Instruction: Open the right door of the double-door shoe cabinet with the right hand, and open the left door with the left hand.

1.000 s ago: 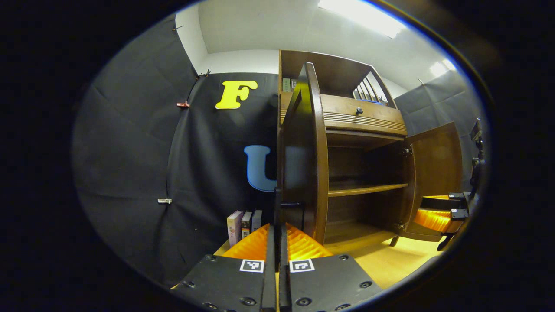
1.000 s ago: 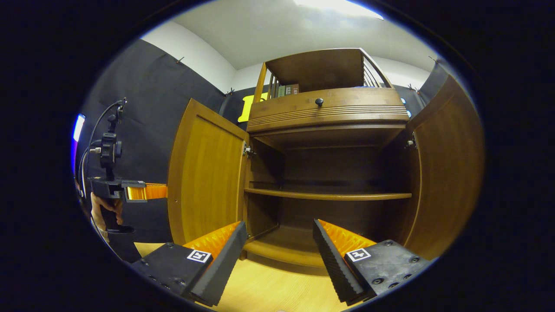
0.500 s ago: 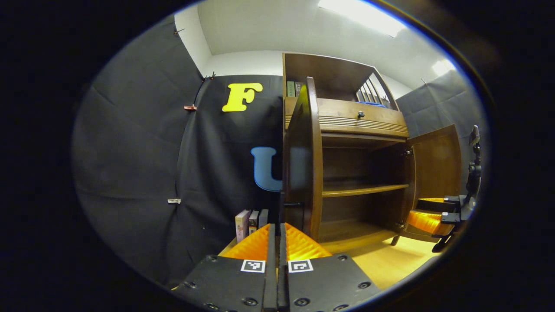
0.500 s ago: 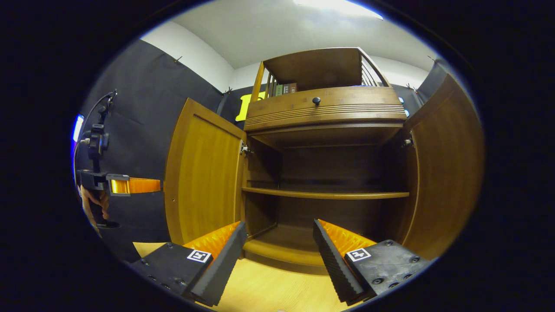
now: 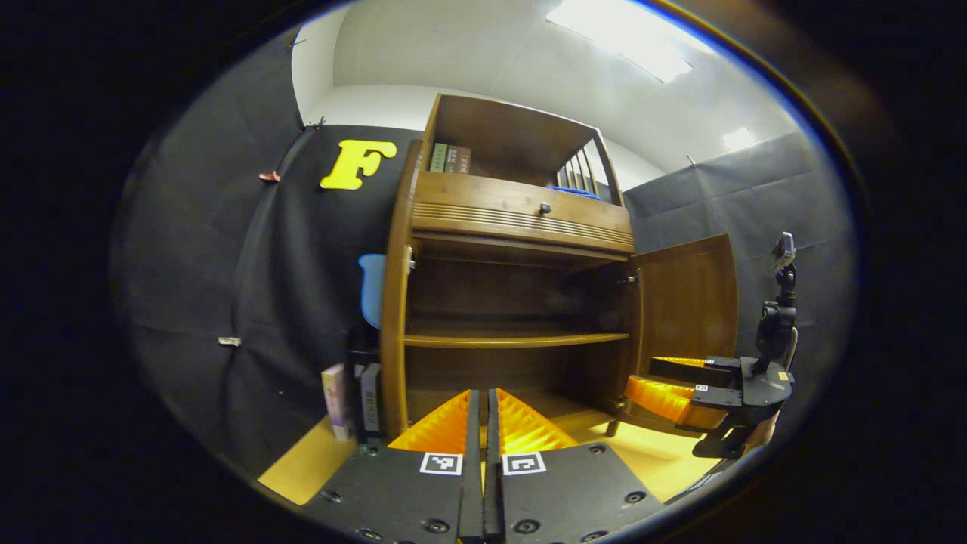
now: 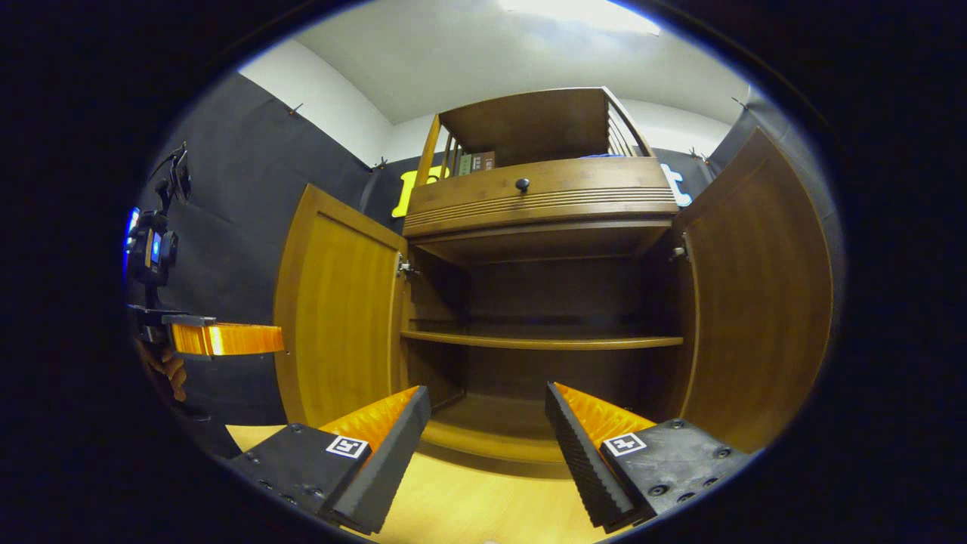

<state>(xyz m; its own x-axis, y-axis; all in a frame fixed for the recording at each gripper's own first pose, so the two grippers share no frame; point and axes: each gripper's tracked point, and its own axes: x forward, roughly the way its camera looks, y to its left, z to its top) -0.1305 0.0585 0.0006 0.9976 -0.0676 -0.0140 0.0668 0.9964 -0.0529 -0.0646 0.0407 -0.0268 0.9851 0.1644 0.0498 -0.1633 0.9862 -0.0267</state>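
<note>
Since a second ago my left gripper (image 5: pixel 483 404) has let go of the left door's handle and swung to face the cabinet front; the left door (image 5: pixel 393 302), seen face-on before, now shows edge-on at the cabinet's left side.

From my left gripper view, going left to right: a few books (image 5: pixel 349 389) stand on the yellow floor (image 5: pixel 302 468) against the black cloth wall, just beside the left door. Next comes the shoe cabinet (image 5: pixel 521 219), its inside open, with one shelf (image 5: pixel 514 340) across the middle and a drawer with a small dark knob (image 5: pixel 544 207) above. My left gripper's two orange fingers lie pressed together with nothing between them, pointing at the cabinet's lower compartment. Further right the right door (image 5: pixel 687 302) stands swung out, and in front of it I see my right gripper (image 5: pixel 680 385), fingers apart, clear of the door.

From my right gripper view, left to right: my left gripper (image 6: pixel 227 338) hangs at the far left with a hand (image 6: pixel 168 370) under it, near the outer edge of the left door (image 6: pixel 336 317) but apart from it. That door is wide open, as is the right door (image 6: pixel 755 302) on the other side. Between them the cabinet's shelf (image 6: pixel 540 341) and dark interior are plain to see. My right gripper (image 6: pixel 487 408) is spread wide, holding nothing, aimed at the bottom compartment.
</note>
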